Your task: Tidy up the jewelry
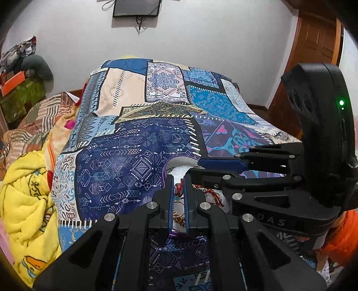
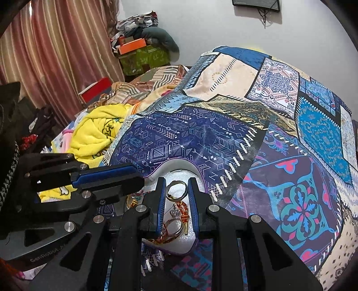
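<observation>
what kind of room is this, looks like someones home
Most likely a bedroom in a home. A patchwork bedspread covers what looks like a bed, with a yellow blanket bunched beside it, striped curtains hang along one wall, and a screen is mounted on the wall.

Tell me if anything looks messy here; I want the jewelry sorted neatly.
Yes: the jewelry lies in a jumbled heap on the white tray, bangles, rings and red threaded pieces overlapping, nothing separated.

Beyond the black, blue-padded right gripper (image 2: 177, 185) lies a blue patchwork bedspread (image 2: 257, 116); left, a yellow fleece blanket (image 2: 98, 132); between its fingers, a gold bangle (image 2: 177, 189).
</observation>
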The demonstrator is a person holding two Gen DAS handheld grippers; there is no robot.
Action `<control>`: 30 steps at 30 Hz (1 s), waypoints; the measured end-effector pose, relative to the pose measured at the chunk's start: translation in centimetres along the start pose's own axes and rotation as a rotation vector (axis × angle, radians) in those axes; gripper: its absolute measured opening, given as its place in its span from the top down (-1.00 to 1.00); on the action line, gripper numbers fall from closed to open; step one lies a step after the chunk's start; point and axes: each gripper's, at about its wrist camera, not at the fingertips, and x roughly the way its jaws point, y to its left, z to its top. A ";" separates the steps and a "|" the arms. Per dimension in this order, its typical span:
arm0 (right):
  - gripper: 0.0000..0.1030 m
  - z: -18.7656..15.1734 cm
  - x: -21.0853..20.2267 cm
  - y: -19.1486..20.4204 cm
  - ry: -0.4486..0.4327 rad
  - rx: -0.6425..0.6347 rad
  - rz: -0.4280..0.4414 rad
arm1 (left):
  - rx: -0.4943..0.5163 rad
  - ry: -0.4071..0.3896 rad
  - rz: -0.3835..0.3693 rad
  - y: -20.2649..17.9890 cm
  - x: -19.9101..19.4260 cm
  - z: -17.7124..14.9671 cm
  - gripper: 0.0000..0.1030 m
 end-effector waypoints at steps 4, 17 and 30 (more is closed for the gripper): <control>0.65 0.1 -0.1 0.1 0.012 -0.013 -0.016 | 0.028 -0.011 0.019 -0.4 -0.3 -0.1 0.88; 0.59 0.7 -5.1 -0.3 -0.067 0.030 -0.076 | 0.039 -0.047 0.074 -0.7 -2.8 0.7 0.40; 0.59 1.1 -23.4 5.3 -0.501 0.045 -0.175 | -0.021 -0.302 0.114 -2.5 -15.6 3.4 0.40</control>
